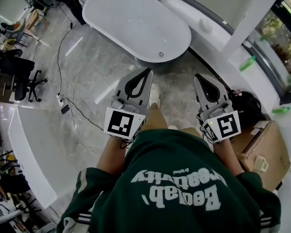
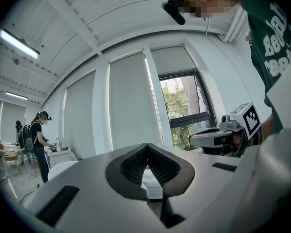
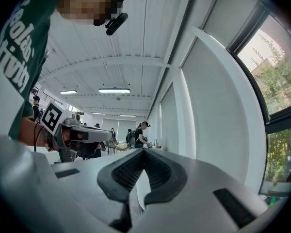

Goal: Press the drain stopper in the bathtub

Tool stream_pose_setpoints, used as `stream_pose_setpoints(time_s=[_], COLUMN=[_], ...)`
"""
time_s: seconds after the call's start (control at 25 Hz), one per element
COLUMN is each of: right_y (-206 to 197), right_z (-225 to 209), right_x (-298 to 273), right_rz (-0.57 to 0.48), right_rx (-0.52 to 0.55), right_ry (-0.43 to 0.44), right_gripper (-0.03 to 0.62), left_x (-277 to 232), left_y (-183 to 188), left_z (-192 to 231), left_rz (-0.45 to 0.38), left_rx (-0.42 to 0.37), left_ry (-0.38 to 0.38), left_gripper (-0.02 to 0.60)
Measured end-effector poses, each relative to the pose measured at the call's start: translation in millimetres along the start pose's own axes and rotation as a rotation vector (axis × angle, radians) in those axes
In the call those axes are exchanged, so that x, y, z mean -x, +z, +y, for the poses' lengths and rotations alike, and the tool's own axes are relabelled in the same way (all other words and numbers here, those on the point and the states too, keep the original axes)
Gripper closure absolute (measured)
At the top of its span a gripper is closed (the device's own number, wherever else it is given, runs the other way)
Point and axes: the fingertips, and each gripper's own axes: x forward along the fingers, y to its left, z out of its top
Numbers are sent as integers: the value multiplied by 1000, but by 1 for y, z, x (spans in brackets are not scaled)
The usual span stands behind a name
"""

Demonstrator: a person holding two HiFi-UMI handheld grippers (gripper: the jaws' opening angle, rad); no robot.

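Sweatshirt (image 1: 174, 188), green, fills the near edge of the head view; the person stands on the grey marble floor (image 1: 87, 57). Both tongs are held out level in front of the body. Left gripper (image 1: 148, 71): jaws closed tip to tip, nothing between them, confirmed in the left gripper view. Right gripper (image 1: 197, 76): same, ribbed pads meeting at the tip and empty. One white shoe (image 1: 154, 94) shows between the two.

Cardboard box (image 1: 264, 149) and black bag (image 1: 247, 106) sit on the floor just beside the person's right side. Cables (image 1: 70, 103) trail across the floor off to the left.

Further ahead is the white bathtub (image 1: 111, 8). The drain stopper (image 1: 160, 54), a small round metal piece, sits on the tub bottom near the end closest to the person. It is well apart from both grippers and nothing touches it. My read: approach not begun, press not done.

Risks, judged from here:
- Stepping forward with the box and bag at the right foot could cause a trip or a bump.
- The reach goes over the tub rim and down, so a jaw could knock the rim if the angle is shallow.
- The stopper is small and looks smooth. A closed tip landing off-centre may skid onto the tub bottom, or tilt the stopper rather than click it.
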Motion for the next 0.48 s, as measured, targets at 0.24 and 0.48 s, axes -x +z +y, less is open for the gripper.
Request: stream_pose_setpoints(time_s=[0.24, 0.48], right_y=[-11, -23], right_z=[-3, -8], right_x=[-5, -23], right_rz=[30, 44], right_rx=[99, 96], right_ry=[-15, 7], right_gripper=[579, 579], left_x=[-18, -41], left_y=[2, -11], left_z=[3, 11], left_rz=[-46, -26], left_rx=[19, 10], left_ry=[-15, -38], left_gripper=[572, 572])
